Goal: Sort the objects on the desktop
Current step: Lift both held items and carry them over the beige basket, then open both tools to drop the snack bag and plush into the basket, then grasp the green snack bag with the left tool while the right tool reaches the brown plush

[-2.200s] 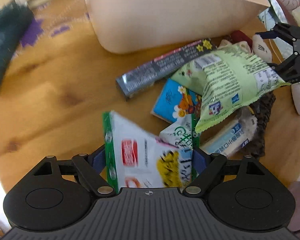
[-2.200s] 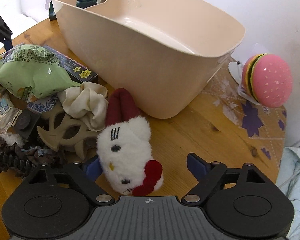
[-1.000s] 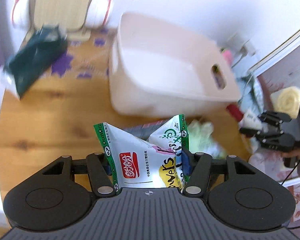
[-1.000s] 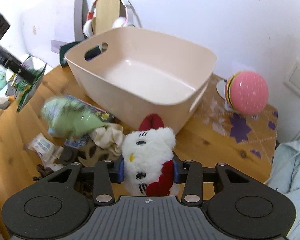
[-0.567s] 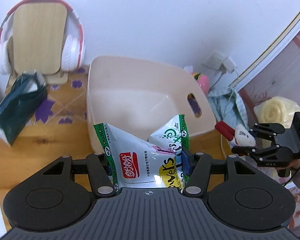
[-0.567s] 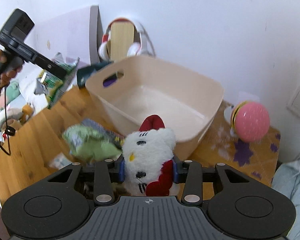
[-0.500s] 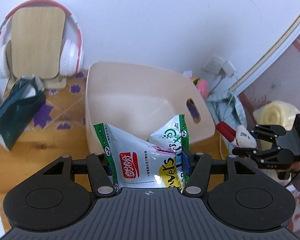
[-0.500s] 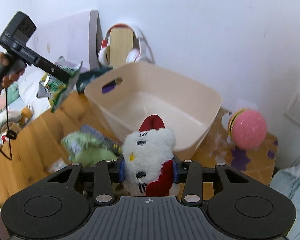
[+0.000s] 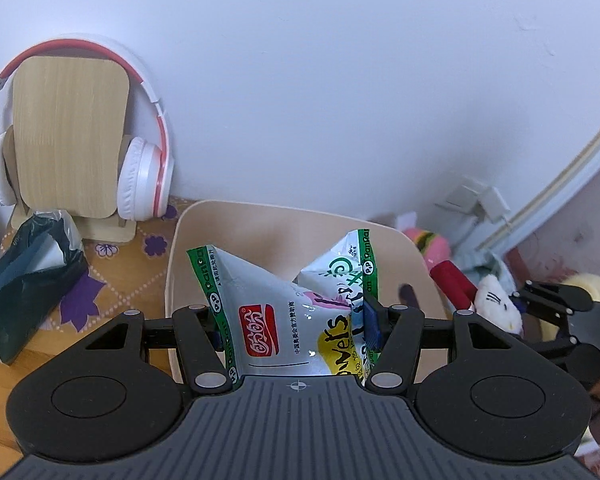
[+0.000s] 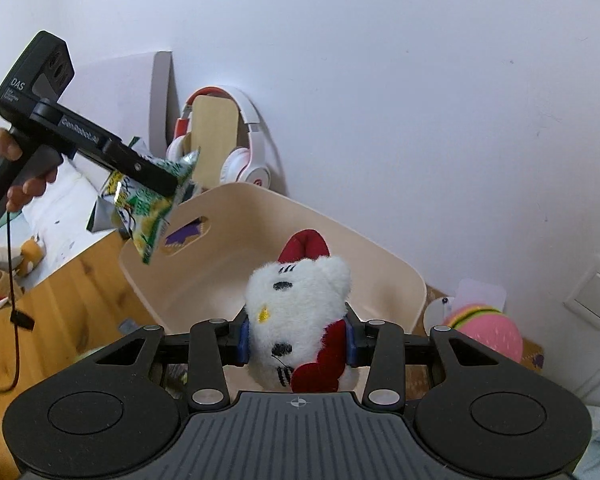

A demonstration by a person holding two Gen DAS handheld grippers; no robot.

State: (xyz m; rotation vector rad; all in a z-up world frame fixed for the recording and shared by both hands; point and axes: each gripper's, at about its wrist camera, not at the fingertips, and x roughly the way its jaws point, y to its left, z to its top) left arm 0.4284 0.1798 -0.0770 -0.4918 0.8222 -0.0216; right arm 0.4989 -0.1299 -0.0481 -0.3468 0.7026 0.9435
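Both tools now lifting over beige bin (image 9: pixel 292 224), up from bench clutter. Left tool (image 9: pixel 296 320) clamping snack bag (image 9: pixel 276 320); right tool (image 10: pixel 296 338) squeezing plush cat (image 10: pixel 300 320). Bin floor mostly hiding behind cargo.

1. The bin (image 10: pixel 380 256) stands on the table (image 10: pixel 72 280), near the far wall.
2. The headphones (image 9: pixel 140 176) hang on a stand (image 9: pixel 68 140) behind the bin's left end — against the wall.
3. A bag (image 9: pixel 24 280) lies left of the bin, in front of the stand.
4. A burger toy (image 10: pixel 488 330) sits right of the bin.
5. The snack packet (image 9: pixel 284 308) hangs over the bin's left side, the plush cat (image 10: pixel 300 320) over its near right side — both above the rim.
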